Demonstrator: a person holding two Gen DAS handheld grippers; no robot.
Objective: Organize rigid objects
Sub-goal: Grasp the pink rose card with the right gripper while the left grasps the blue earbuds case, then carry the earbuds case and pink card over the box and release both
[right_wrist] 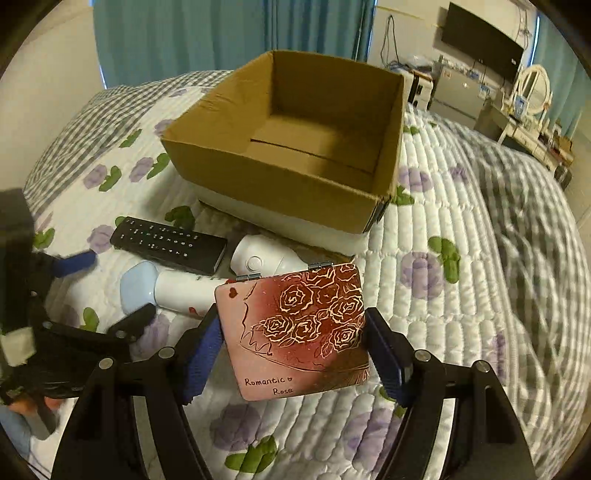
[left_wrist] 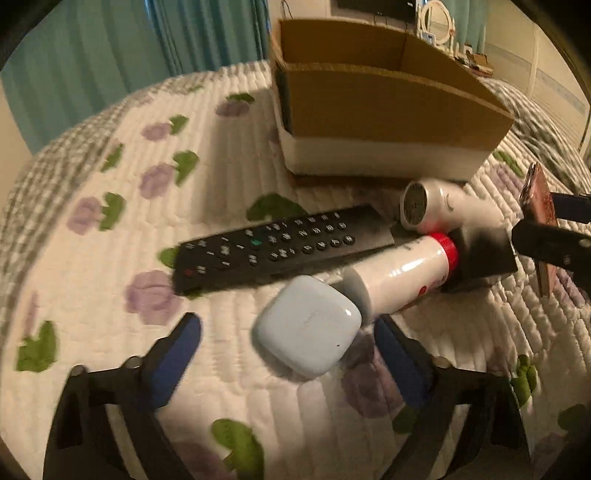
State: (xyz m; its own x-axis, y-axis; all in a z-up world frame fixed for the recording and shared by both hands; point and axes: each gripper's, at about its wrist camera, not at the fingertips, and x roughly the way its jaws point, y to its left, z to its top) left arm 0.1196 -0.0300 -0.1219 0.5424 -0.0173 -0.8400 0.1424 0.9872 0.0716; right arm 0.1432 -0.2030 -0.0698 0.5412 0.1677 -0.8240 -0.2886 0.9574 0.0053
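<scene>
My right gripper (right_wrist: 293, 332) is shut on a pink hinged case with rose art (right_wrist: 295, 332), held above the quilt in front of an open cardboard box (right_wrist: 258, 173). It shows at the right edge of the left wrist view (left_wrist: 537, 206). My left gripper (left_wrist: 288, 332) is open around a pale blue earbud case (left_wrist: 306, 336), jaws apart on each side of it. Behind lie a black remote (left_wrist: 273, 247), a white bottle with a red cap (left_wrist: 402, 269), and a small white hair dryer (left_wrist: 439, 210). The box (left_wrist: 369, 103) stands beyond them.
Everything rests on a white quilt with purple flowers (right_wrist: 443, 314). A small black box (left_wrist: 484, 254) sits beside the bottle's cap. Teal curtains (right_wrist: 221, 33), a wall TV (right_wrist: 480, 37) and a dresser with a mirror (right_wrist: 532, 88) are in the background.
</scene>
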